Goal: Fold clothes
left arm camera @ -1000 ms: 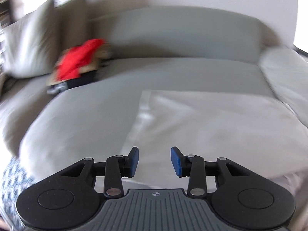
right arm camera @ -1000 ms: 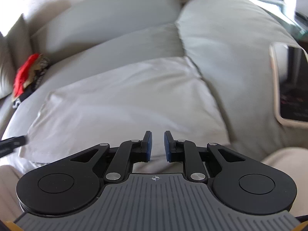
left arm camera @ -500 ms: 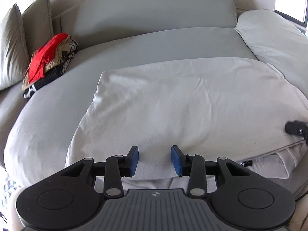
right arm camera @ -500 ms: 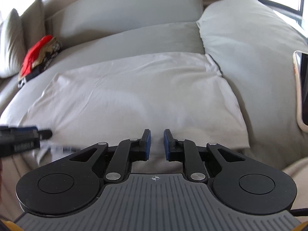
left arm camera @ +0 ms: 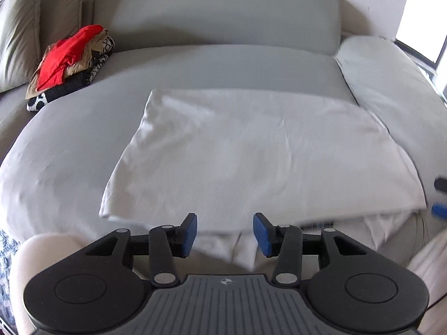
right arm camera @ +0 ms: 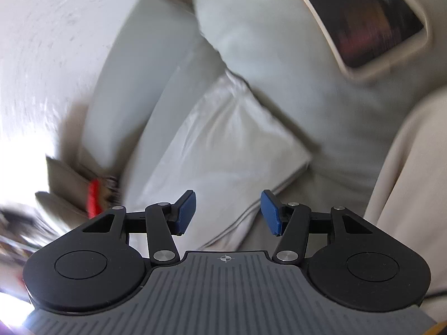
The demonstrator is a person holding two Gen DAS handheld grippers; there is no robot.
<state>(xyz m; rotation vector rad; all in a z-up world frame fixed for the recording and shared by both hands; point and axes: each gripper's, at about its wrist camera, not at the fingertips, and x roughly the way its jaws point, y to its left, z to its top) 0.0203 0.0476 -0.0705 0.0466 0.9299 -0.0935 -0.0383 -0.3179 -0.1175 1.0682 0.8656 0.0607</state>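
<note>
A white garment (left arm camera: 251, 153) lies folded flat on the grey sofa seat (left arm camera: 69, 145), with a loose layer sticking out at its near edge. My left gripper (left arm camera: 225, 233) hovers over that near edge, its jaws opening, nothing pressed between the blue pads. In the blurred, tilted right wrist view the same white garment (right arm camera: 223, 145) runs diagonally. My right gripper (right arm camera: 227, 212) is over its hemmed corner with jaws opening wide and nothing gripped. One blue pad of the right gripper (left arm camera: 440, 209) shows at the right edge of the left wrist view.
A pile of clothes with a red piece on top (left arm camera: 69, 64) sits at the back left of the seat, beside grey cushions (left arm camera: 19, 28). A dark-screened phone (right arm camera: 363, 19) lies on the sofa's right side. A person's beige-clad leg (left arm camera: 36, 251) is at the near edge.
The right gripper's jaws have spread from nearly closed to wide and its view has rolled steeply. The left jaws have widened a little. The right gripper's tip has moved away from the garment's right edge.
</note>
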